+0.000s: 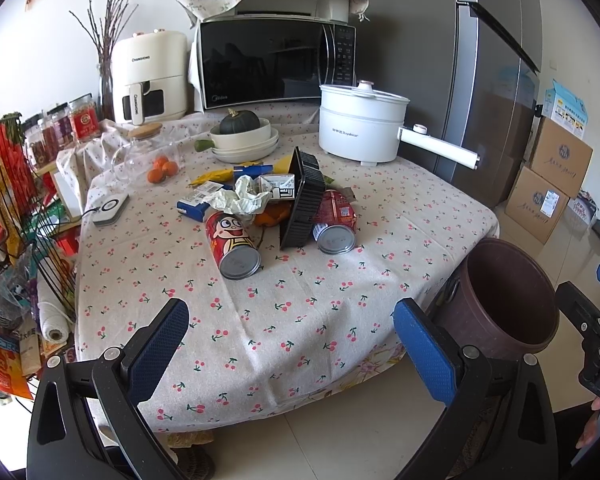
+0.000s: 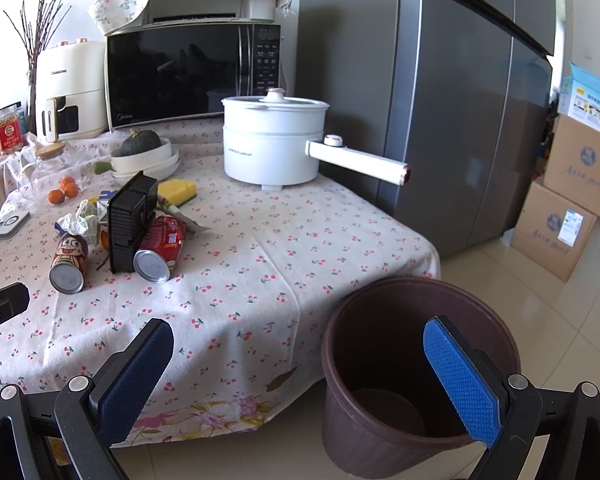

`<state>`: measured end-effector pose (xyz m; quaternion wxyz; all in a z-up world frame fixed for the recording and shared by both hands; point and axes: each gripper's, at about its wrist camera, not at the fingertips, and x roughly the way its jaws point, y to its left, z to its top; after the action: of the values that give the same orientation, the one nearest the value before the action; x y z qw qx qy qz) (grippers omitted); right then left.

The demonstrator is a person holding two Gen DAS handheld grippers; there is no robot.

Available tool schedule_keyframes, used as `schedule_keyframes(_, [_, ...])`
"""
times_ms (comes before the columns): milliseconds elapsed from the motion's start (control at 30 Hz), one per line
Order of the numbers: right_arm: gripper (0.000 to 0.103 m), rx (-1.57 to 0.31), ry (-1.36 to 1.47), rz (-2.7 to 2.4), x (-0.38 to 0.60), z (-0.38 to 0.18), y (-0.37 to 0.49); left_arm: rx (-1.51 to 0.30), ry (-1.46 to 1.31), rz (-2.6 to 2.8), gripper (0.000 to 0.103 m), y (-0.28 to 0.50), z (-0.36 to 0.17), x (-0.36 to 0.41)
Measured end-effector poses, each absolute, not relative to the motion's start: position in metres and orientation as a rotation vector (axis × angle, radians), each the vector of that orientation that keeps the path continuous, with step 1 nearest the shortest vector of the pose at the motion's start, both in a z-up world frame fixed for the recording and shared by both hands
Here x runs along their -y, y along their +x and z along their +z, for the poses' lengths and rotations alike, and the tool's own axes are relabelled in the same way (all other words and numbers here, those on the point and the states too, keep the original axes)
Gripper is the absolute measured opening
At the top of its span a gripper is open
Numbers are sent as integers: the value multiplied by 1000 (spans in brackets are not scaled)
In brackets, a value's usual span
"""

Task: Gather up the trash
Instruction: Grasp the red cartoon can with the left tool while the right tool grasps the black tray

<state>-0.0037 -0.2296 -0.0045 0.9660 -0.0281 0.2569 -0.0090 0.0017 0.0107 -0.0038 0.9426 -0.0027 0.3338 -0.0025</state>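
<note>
Both the left gripper (image 1: 290,334) and the right gripper (image 2: 300,354) hang empty with fingers apart off the table's (image 1: 340,280) near edge, while the trash pile (image 1: 276,204) waits mid-table and the brown bin (image 2: 400,360) stands by its near right corner, handy for drops.

Black gripper (image 1: 292,322) frames, blue textured pads (image 2: 460,376), silver screws.

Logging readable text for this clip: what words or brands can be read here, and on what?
"CHANGHONG": cream air fryer, on its body and handle.
"Midea": black microwave oven, lower left corner.
"Royalstar": white electric pot, partly blurred.
Red cans, glass jars, cardboard boxes: print too small to read.
</note>
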Motion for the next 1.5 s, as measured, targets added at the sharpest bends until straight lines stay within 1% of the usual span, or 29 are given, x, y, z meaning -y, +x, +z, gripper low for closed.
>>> schedule_keyframes(200, [103, -532, -79, -11, 228, -3, -1, -715, 1, -1, 103, 10, -5, -15])
schedule_keyframes(367, [103, -563, -126, 19, 220, 5, 12, -747, -1, 19, 103, 27, 0, -33])
schedule_keyframes(567, [103, -652, -116, 141, 210, 19, 50, -788, 40, 49, 103, 58, 9, -58])
schedule_keyframes(633, [103, -691, -123, 169, 206, 20, 67, -832, 77, 46, 103, 73, 7, -64])
schedule_keyframes(800, [103, -793, -100, 229, 199, 17, 111, -937, 30, 33, 103, 106, -8, -86])
schedule_keyframes(900, [103, -824, -126, 244, 191, 9, 134, -990, -3, 34, 103, 129, -21, -91])
schedule_keyframes(1000, [103, -857, -137, 250, 185, -6, 156, -1026, -40, 18, 103, 153, -38, -92])
schedule_keyframes(1100, [103, -901, -83, 244, 188, -28, 176, -1077, -122, -1, 102, 178, -59, -98])
schedule_keyframes(1167, [103, -987, -60, 244, 187, -42, 196, -1106, -176, -14, 97, 194, -71, -102])
schedule_keyframes(1300, [103, -1042, 2, 241, 183, -56, 226, -1136, -257, -25, 91, 212, -85, -109])
schedule_keyframes(1400, [103, -1076, 16, 269, 170, -66, 239, -1161, -289, -21, 77, 219, -94, -115])
schedule_keyframes(1433, [103, -1087, 14, 277, 165, -69, 241, -1170, -307, -30, 71, 220, -97, -118])
schedule_keyframes(1467, [103, -1098, 13, 293, 158, -72, 243, -1181, -326, -41, 61, 222, -100, -120])
schedule_keyframes(1500, [103, -1107, 12, 312, 151, -75, 244, -1195, -340, -48, 58, 222, -103, -122])
